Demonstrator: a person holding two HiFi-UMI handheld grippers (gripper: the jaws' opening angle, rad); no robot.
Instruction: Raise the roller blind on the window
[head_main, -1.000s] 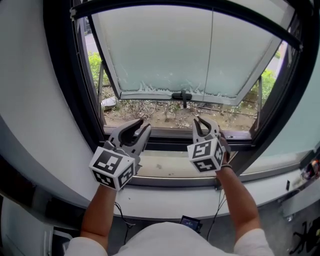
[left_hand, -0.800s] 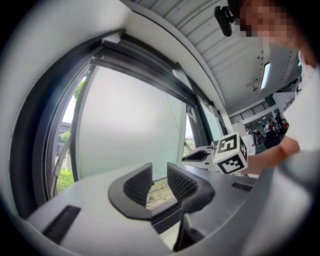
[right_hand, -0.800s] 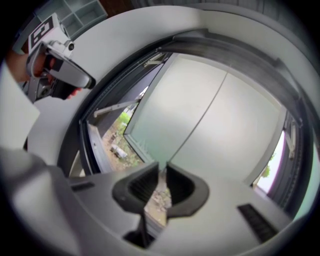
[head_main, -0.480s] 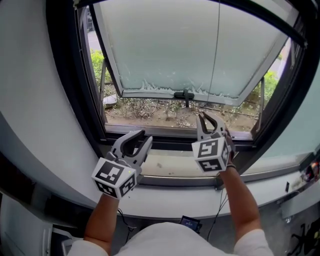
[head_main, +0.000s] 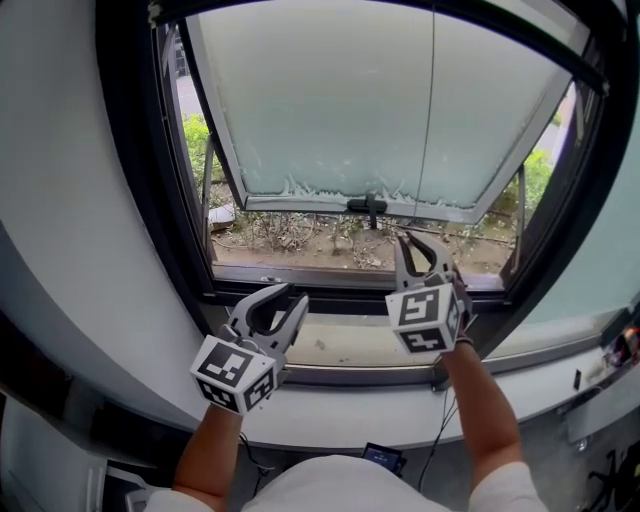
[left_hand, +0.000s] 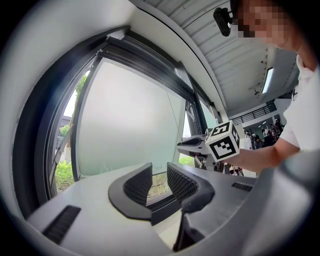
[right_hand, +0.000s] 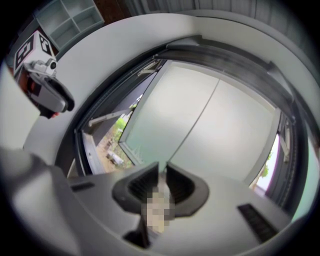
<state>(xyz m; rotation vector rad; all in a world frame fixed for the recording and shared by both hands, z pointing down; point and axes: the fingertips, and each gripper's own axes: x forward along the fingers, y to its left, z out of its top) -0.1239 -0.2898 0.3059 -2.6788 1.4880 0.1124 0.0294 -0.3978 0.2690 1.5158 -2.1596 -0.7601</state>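
- Your left gripper (head_main: 290, 297) hovers just above the window sill (head_main: 340, 345), its jaws well apart and nothing between them.
- Your right gripper (head_main: 418, 246) sits higher, with its jaws drawn close and pinching the thin cord (head_main: 431, 120).
- The cord runs straight up across the frosted pane (head_main: 330, 100) to the window's top edge. The blind's fabric cannot be made out.
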